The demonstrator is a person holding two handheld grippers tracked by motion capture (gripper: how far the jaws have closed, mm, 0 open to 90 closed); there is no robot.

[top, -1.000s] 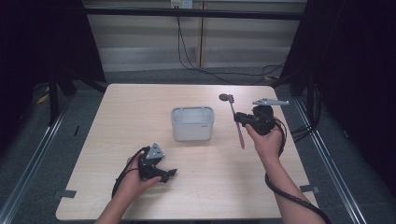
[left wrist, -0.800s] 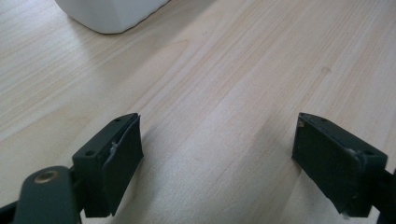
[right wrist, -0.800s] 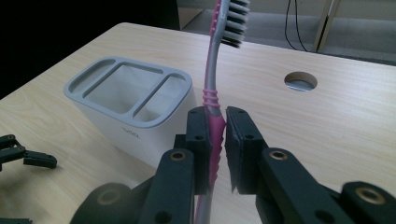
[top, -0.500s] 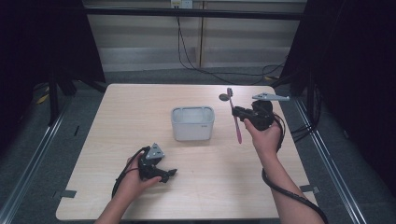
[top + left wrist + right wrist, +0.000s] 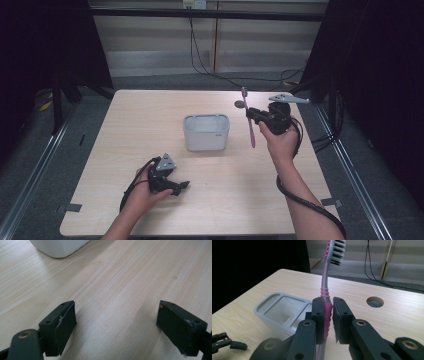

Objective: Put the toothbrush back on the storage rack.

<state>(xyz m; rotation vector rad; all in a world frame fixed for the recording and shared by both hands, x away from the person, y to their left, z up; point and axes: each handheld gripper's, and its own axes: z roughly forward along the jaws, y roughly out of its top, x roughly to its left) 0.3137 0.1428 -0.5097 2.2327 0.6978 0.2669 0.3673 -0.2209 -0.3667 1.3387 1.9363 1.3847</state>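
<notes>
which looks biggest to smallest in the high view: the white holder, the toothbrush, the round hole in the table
1. white holder
2. toothbrush: about as long as the holder is wide, but far thinner; it is held up off the table, nearer the camera, so its length may be flattered
3. round hole

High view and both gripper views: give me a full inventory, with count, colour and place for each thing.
toothbrush: one, pink and grey, upright in the right gripper's jaws, bristles up, right of the holder.
toothbrush holder: one, pale grey, compartmented, mid-table.
table: one, light wood, with a round hole near its far right.
cables: a few, black, along the far wall.
left gripper: one, black, open, on the table near the front left.
right gripper: one, black, shut on the toothbrush.
hands: two, left hand, right hand.
</notes>
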